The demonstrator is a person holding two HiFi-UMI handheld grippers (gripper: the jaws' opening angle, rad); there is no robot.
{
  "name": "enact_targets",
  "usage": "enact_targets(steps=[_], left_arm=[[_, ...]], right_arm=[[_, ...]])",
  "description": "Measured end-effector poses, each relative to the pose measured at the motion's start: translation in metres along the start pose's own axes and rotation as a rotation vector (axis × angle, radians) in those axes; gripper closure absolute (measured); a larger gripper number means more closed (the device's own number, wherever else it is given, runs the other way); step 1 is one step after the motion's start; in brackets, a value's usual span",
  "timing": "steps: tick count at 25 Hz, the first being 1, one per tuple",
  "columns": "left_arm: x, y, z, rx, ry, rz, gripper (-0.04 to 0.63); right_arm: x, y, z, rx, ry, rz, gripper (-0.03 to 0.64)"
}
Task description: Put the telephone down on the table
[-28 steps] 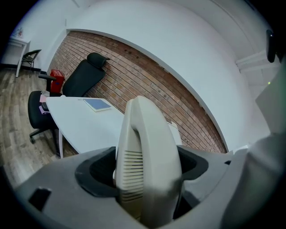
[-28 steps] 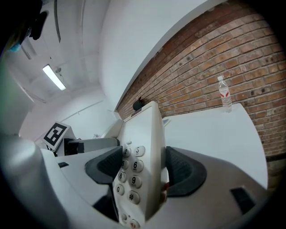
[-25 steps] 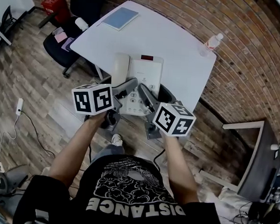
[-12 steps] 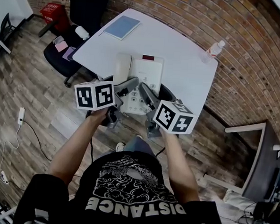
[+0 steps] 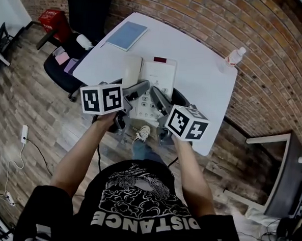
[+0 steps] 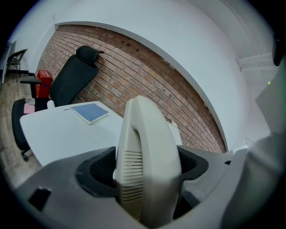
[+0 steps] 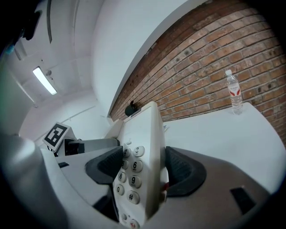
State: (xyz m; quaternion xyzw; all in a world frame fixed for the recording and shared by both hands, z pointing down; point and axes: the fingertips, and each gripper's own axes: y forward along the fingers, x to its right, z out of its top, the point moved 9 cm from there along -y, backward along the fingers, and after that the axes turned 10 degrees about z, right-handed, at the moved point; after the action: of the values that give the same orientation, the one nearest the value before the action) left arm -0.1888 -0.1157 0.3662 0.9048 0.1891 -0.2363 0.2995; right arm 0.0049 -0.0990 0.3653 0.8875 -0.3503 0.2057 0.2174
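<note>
A cream desk telephone (image 5: pixel 152 86) with a handset on its left and a keypad is held up over the near edge of the white table (image 5: pixel 197 69). My left gripper (image 5: pixel 135 93) is shut on the handset side (image 6: pixel 145 165). My right gripper (image 5: pixel 162 100) is shut on the keypad side (image 7: pixel 138 170), its jaws pressing the phone's top and underside. In the head view both marker cubes cover part of the phone's near end. Whether the phone touches the table cannot be told.
A blue book (image 5: pixel 127 35) lies at the table's far left corner, and a water bottle (image 5: pixel 233 58) stands at its far right by the brick wall. A black office chair (image 5: pixel 74 46) stands left of the table. A shoe (image 5: pixel 141 133) shows below the phone.
The person has stepped toward the table. The phone, held by both grippers, now sits farther over the tabletop than a second ago.
</note>
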Motion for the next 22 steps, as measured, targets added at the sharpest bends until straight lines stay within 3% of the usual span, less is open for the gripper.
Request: enact_targets(steps=[14,22], left_arm=[[-0.025,0.149,0.081,-0.121,0.019,-0.011,0.199],[-0.039,0.220,0.101,-0.211,0.047,-0.020,0.199]], right_arm=[[0.111,0.089,0.065,-0.010,0.108,-0.073,0.316],[0.167,0.124,0.073,-0.012,0.200,-0.122,0.319]])
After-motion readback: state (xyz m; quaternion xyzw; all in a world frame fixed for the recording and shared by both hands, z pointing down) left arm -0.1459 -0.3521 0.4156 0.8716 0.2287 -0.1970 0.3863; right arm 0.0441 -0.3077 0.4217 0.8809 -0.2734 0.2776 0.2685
